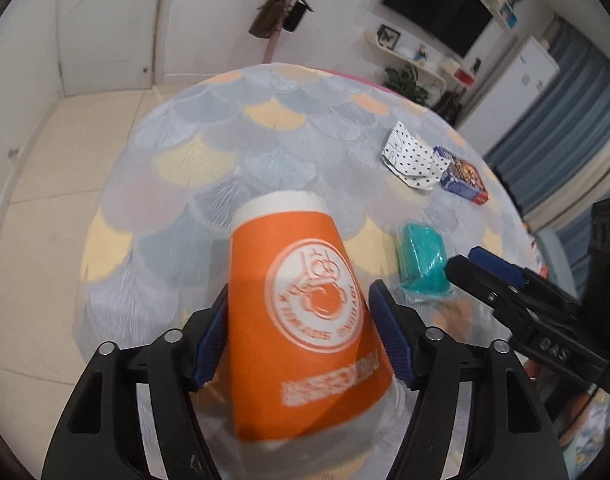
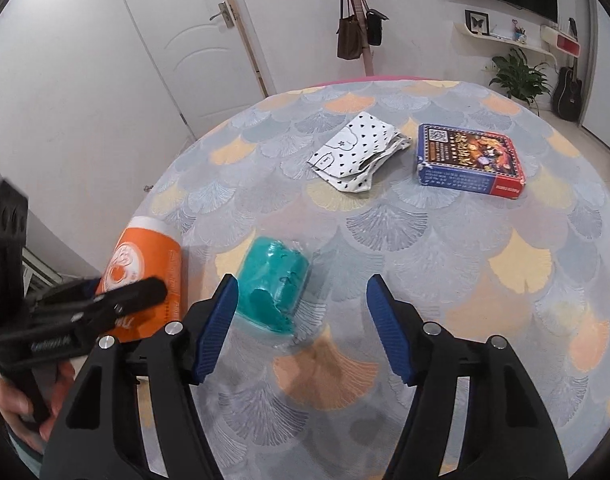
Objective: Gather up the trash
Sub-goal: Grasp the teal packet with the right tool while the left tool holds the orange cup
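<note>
left gripper point(image 1: 299, 336) pinching orange paper cup point(image 1: 301, 316), right gripper point(image 2: 301, 328) spread wide beside teal packet point(image 2: 271, 290), round table point(image 2: 445, 240)

teal packet point(image 2: 271, 286) beside right jaws, bare tablecloth point(image 2: 445, 264) beyond

We see a round table point(image 2: 425, 240) under a fan-patterned cloth, bags point(image 2: 351, 36) hung by a white door point(image 2: 193, 40), a potted plant point(image 2: 519, 74) and a guitar point(image 2: 568, 90).
</note>
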Demonstrator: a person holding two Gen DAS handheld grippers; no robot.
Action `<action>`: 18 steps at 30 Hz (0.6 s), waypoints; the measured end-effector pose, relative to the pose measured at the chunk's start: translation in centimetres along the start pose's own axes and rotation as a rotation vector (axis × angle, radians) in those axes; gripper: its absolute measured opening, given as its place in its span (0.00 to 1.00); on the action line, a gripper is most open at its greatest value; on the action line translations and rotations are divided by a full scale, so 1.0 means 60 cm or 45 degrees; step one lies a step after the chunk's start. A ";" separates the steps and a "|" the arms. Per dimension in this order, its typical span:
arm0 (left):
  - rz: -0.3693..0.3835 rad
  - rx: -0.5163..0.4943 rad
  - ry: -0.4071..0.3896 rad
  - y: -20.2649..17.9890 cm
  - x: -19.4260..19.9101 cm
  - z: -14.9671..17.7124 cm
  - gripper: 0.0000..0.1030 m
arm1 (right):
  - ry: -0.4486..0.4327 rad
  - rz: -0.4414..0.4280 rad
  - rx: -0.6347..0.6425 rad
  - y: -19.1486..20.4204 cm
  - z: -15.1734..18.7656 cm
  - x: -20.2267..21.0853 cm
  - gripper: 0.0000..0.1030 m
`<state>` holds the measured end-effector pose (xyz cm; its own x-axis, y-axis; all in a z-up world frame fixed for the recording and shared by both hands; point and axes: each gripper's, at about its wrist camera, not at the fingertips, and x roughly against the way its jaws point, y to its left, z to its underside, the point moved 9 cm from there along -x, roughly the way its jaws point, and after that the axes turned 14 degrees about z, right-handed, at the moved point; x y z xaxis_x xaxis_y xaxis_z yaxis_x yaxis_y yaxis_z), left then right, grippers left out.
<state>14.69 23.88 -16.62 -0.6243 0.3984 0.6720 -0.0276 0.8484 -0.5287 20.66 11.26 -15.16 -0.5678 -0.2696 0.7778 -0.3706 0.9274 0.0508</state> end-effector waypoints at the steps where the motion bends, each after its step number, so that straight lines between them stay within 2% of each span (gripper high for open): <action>1: 0.004 0.028 -0.022 0.006 0.006 0.006 0.71 | 0.002 0.000 0.001 0.003 0.001 -0.002 0.61; 5: 0.045 0.136 -0.129 0.030 0.036 0.027 0.76 | 0.010 0.005 0.005 0.016 0.004 -0.008 0.62; 13: 0.100 0.166 -0.142 0.029 0.053 0.050 0.76 | 0.022 0.020 0.003 0.040 0.000 -0.022 0.62; 18: 0.097 0.176 -0.159 0.023 0.054 0.053 0.69 | 0.024 0.068 0.022 0.046 0.001 -0.030 0.61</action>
<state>10.16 25.23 -16.81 -0.7207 0.4059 0.5621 -0.0782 0.7580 -0.6476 20.63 14.30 -16.45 -0.5730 -0.2146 0.7910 -0.3528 0.9357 -0.0017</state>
